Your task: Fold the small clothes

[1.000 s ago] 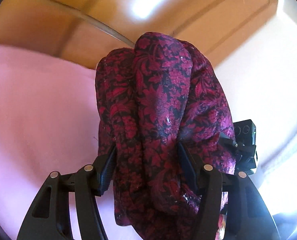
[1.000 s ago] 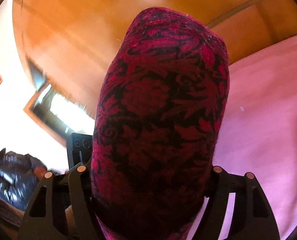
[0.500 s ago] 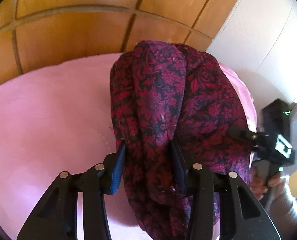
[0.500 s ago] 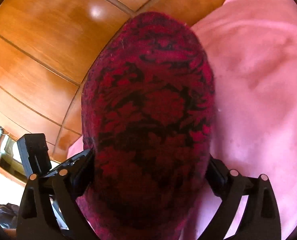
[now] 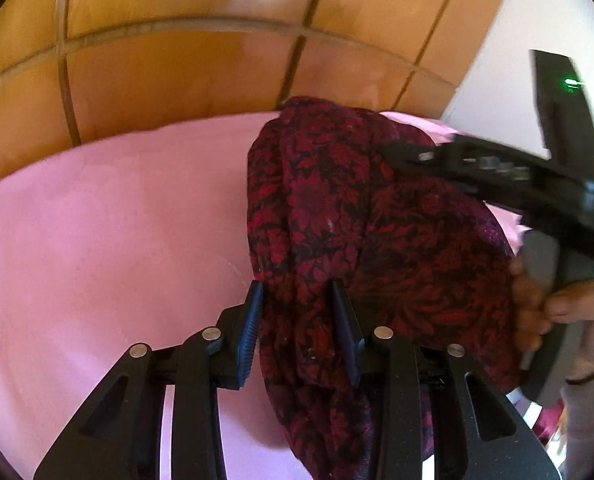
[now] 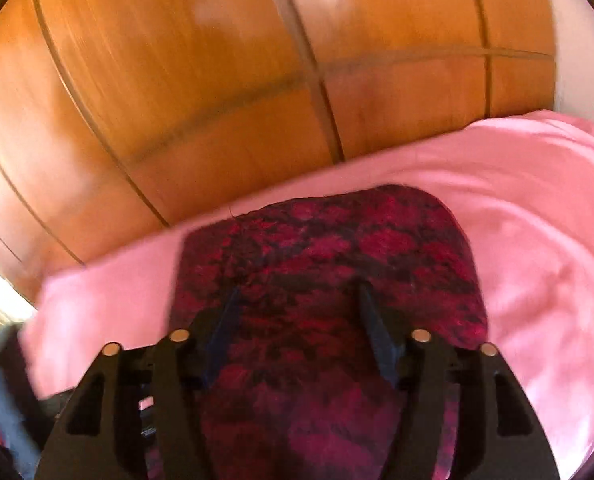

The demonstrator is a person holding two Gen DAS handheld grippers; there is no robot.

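Both hand-held grippers have come down toward the bed since a second ago, when the garment hung against the wood panelling; now the pink bedsheet [image 5: 109, 216] fills most of each view. The dark red floral garment [image 5: 337, 216] hangs bunched over the sheet near the bed's far edge, by the panelling. The left hand-held gripper [image 5: 297, 320] has its fingers clamped on a fold at the cloth's left side. The right hand-held gripper [image 6: 297, 316] has the cloth draped between and over its fingers; blur keeps me from telling whether it pinches. In the left view it reaches in from the right across the garment, the person's right hand [image 5: 553, 312] wrapped around its handle. Orange wood panelling [image 6: 177, 92] rises behind the bed, a white wall [image 5: 497, 52] to the right.
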